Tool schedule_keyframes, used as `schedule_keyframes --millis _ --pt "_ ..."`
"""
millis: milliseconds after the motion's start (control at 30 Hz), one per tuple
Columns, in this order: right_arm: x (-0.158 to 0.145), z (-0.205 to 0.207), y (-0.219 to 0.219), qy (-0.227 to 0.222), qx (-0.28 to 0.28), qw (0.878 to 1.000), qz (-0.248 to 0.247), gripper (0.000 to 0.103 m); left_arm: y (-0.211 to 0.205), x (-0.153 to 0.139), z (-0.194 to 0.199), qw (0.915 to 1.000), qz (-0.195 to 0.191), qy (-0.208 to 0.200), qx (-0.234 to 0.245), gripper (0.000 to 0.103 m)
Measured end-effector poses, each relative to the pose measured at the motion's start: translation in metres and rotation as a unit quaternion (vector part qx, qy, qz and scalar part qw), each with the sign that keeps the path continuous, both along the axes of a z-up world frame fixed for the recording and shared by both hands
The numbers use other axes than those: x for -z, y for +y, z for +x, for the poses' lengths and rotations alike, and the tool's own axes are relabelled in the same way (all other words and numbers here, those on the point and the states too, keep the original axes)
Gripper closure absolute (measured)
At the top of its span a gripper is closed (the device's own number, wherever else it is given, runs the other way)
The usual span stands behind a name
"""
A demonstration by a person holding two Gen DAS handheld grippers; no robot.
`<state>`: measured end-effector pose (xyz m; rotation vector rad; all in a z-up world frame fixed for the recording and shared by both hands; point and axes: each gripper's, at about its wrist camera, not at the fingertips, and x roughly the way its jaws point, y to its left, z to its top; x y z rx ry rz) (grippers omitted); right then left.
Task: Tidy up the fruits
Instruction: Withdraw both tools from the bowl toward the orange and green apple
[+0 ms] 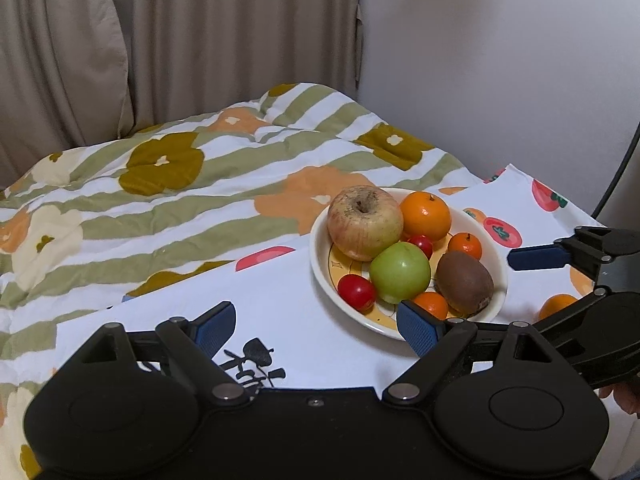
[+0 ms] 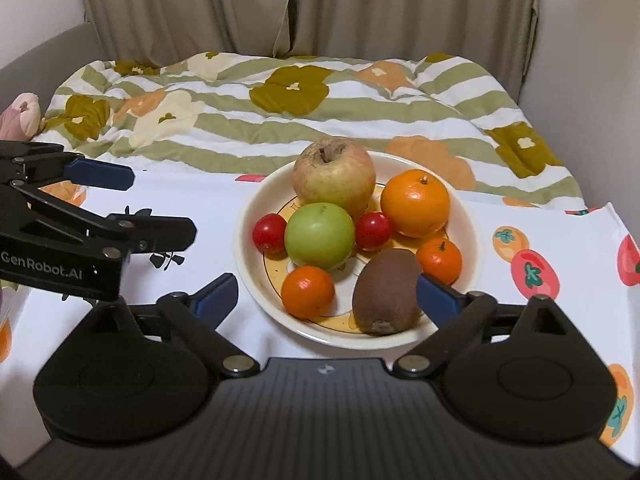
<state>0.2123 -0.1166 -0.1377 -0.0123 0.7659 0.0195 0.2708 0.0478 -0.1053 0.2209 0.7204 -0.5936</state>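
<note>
A glossy ceramic-looking plate holds a rough matt brown kiwi and shiny red tomatoes.

Cream plate holds a green apple and orange mandarin; quilt shows olive-striped flowers.

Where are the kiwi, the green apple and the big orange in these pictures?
kiwi (image 2: pixel 386 292): right wrist view, middle of its brown skin.
green apple (image 2: pixel 320 235): right wrist view, centre of its rounded top.
big orange (image 2: pixel 415 204): right wrist view, middle of its peel, below the stem.
</note>
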Motion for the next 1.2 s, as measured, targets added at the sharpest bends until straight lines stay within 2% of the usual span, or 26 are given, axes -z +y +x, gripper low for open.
schedule_keyframes --millis 400,500,633,767,900,1033,1200 --pt "-0.021 -0.028 -0.002 -0.017 0.001 0.999 -0.039 0.0 0.007 -0.02 -0.024 0.9998 -0.003 -0.016 -0.015 0.012" --pt "-0.029 -0.039 -0.008 -0.02 0.004 0.999 -0.045 0.0 0.007 -0.027 -0.033 0.9996 -0.004 -0.022 -0.016 0.01" --pt "-0.038 -0.055 -0.02 -0.017 0.008 0.999 -0.043 0.0 0.004 -0.036 -0.045 0.9993 -0.009 -0.026 -0.024 0.003" --pt "-0.046 -0.073 -0.035 -0.022 0.005 0.998 -0.051 0.0 -0.005 -0.047 -0.065 0.9985 -0.009 -0.038 -0.039 0.002" --pt "-0.051 -0.091 -0.059 -0.019 -0.002 0.999 -0.031 0.0 -0.02 -0.055 -0.087 0.9973 0.004 -0.046 -0.057 0.001" --pt "-0.057 -0.109 -0.088 -0.02 -0.005 1.0 0.005 0.0 -0.037 -0.059 -0.102 0.9976 0.004 -0.032 -0.062 0.001" --pt "-0.054 -0.124 -0.121 -0.013 -0.007 1.0 0.014 0.0 -0.061 -0.059 -0.111 0.9973 0.003 -0.019 -0.071 0.001"
